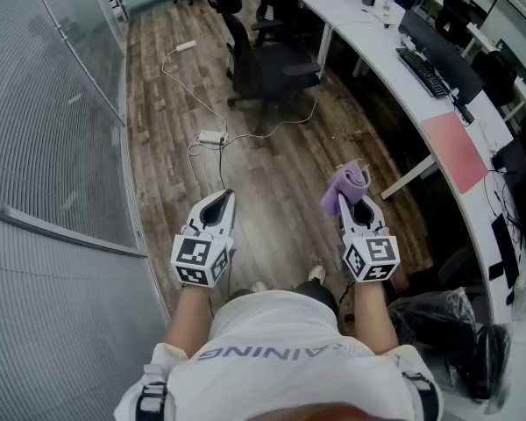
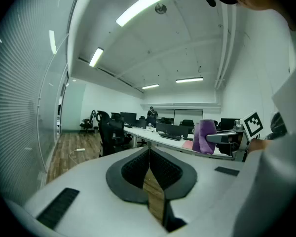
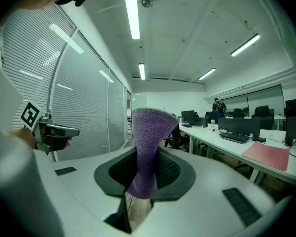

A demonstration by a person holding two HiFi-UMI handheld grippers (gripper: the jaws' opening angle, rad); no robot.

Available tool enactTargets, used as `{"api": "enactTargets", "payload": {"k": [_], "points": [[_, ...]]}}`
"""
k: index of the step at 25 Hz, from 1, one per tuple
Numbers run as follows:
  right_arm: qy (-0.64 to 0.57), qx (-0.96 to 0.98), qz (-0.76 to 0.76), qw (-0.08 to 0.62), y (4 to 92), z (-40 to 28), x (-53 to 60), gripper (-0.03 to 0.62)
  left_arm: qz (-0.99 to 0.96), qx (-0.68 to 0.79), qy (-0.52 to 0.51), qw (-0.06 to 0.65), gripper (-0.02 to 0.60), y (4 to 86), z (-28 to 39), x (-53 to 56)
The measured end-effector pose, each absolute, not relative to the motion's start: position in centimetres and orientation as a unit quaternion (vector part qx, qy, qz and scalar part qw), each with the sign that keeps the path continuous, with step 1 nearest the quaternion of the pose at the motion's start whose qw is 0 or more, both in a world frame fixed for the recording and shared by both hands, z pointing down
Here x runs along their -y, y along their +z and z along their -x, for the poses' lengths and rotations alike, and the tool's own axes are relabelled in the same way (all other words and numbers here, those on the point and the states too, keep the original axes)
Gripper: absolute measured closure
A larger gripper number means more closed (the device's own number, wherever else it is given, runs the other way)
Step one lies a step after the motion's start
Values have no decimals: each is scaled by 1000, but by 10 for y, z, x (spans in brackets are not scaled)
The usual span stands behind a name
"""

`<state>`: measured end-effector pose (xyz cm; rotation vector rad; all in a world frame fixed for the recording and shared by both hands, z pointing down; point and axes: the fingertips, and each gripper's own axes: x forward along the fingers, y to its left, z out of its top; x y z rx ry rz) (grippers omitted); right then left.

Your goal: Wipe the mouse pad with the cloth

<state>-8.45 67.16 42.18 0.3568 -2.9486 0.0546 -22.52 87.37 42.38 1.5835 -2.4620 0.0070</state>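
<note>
The pink mouse pad [image 1: 456, 152] lies on the white surface [image 1: 401, 75]. Well apart from the pad, my right tool [image 1: 358, 202] pinches the purple cloth [image 1: 344, 185]. My left tool [image 1: 217, 203] is closed on nothing. I should get near the pad first, then press the cloth flat.

Purple cloth [image 3: 148, 142], bunched upright, clamped in right gripper [image 3: 144, 177]; pink rectangle, probably the mouse pad [image 1: 454, 152], flat on desk [image 1: 377, 38], far right.
</note>
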Motion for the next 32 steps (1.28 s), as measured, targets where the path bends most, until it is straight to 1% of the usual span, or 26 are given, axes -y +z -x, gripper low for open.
{"api": "enactTargets", "payload": {"k": [12, 21, 27, 32], "points": [[13, 988, -127, 86, 420, 74, -684, 497, -547, 830, 1, 107, 549, 424, 217, -881], [22, 988, -141, 62, 411, 66, -682, 496, -550, 829, -5, 102, 549, 420, 216, -883], [20, 985, -156, 70, 416, 58, -669, 496, -566, 817, -5, 108, 549, 426, 217, -863], [30, 982, -171, 72, 419, 64, -641, 494, -573, 812, 3, 110, 549, 425, 227, -834]]}}
